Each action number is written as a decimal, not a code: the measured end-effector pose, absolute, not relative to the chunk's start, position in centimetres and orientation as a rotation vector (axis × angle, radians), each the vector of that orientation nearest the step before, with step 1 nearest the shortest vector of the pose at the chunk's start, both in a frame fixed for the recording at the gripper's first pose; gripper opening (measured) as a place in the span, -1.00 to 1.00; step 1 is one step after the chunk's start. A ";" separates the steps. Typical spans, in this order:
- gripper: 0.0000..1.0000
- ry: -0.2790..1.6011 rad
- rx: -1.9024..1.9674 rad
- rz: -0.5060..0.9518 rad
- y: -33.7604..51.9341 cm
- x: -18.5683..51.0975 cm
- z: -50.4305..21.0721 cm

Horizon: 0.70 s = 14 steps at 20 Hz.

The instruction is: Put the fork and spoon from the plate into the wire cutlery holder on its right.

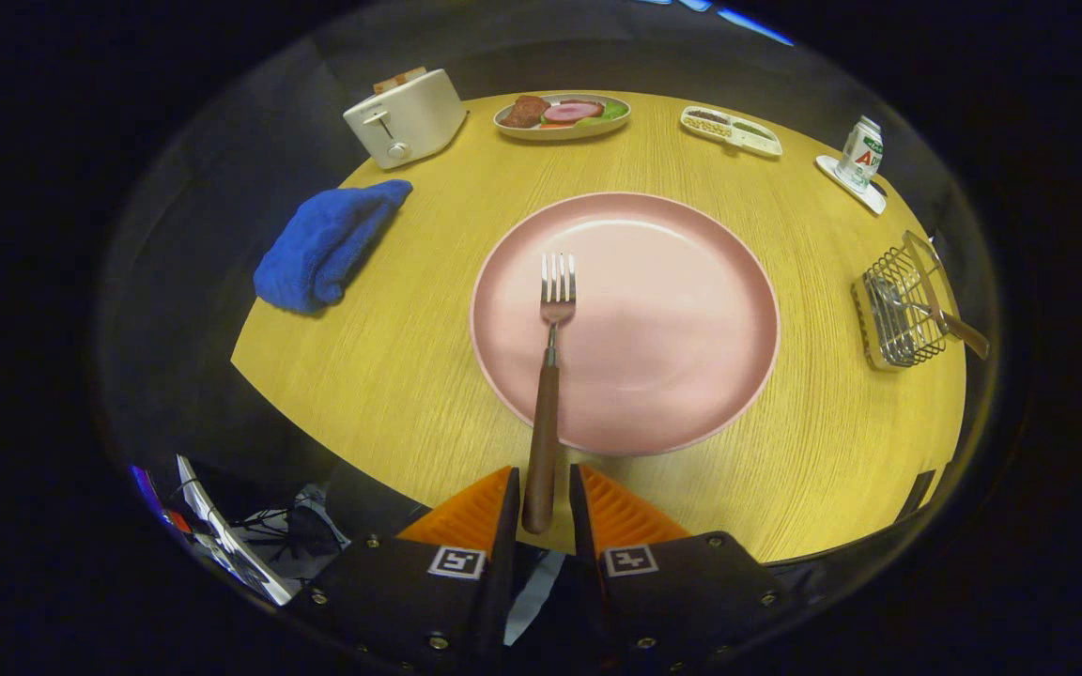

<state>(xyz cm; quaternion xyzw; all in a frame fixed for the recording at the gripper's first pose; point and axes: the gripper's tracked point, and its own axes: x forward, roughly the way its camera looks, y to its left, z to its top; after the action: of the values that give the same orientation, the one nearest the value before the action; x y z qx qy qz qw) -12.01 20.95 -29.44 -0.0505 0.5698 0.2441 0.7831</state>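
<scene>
My gripper (pixel 542 486) is shut on the brown handle of the fork (pixel 548 404), gripping it near its end. The fork reaches forward from the fingers, with its metal tines over the middle of the pink plate (pixel 682 319). No other cutlery lies on the plate. Beyond the plate on its right stands the wire cutlery holder (pixel 900 310) near the table's edge. A spoon (pixel 962 330) with a brown handle leans inside it, the handle sticking out to the right.
On the round wooden table (pixel 391 376) a blue cloth (pixel 325 244) lies left of the plate. At the back stand a white toaster (pixel 405 117), a plate of food (pixel 562 115), a divided dish (pixel 731 130) and a carton (pixel 860 152) on a white coaster.
</scene>
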 end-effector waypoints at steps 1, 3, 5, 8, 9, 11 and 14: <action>-0.35 1.233 -0.114 0.502 20.4 -11.8 -29.7; -0.78 1.237 -0.085 0.507 20.8 -11.6 -29.6; -0.79 1.225 -0.052 0.504 21.0 -11.0 -29.6; -0.92 1.213 -0.021 0.518 20.9 -11.1 -29.0; -0.91 1.212 -0.012 0.515 20.8 -11.0 -28.9; -0.92 1.202 0.019 0.516 20.9 -10.6 -28.1; -0.91 1.174 0.054 0.500 20.1 -9.7 -26.6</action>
<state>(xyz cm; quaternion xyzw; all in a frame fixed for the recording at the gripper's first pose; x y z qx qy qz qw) -9.70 20.13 -26.62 0.0252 0.5481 0.2334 0.8028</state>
